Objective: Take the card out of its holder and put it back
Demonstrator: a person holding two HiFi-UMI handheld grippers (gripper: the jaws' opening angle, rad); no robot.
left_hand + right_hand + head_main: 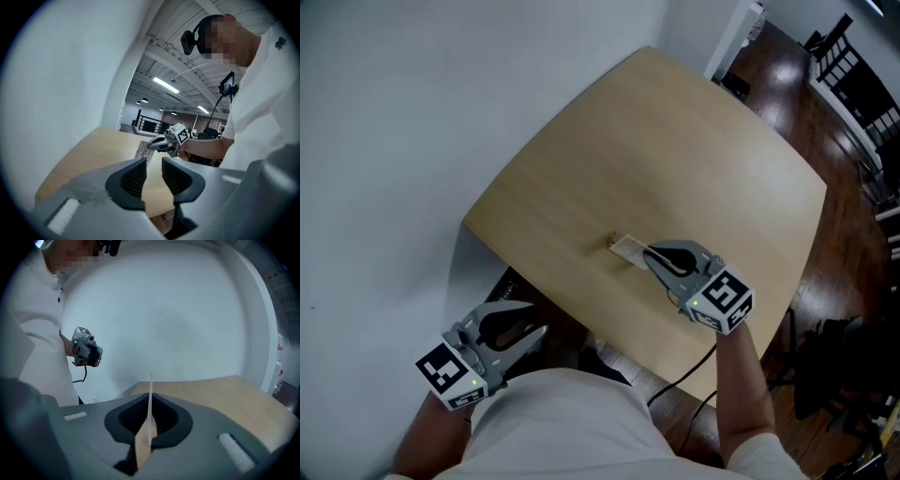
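White card point(150, 399) edge-on in right gripper point(150, 425) fingers | holder point(612, 243) perhaps head-view only

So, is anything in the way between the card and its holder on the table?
Nothing visible. The right gripper is shut on the card, whose far end reaches the small holder. The left gripper hangs open beyond the edge of the table.

The head view looks steeply down on the table point(675, 169). The left gripper view, low beside the table, faces across it at the right gripper point(153, 145). The right gripper view, close above it, faces back. All share the tabletop.
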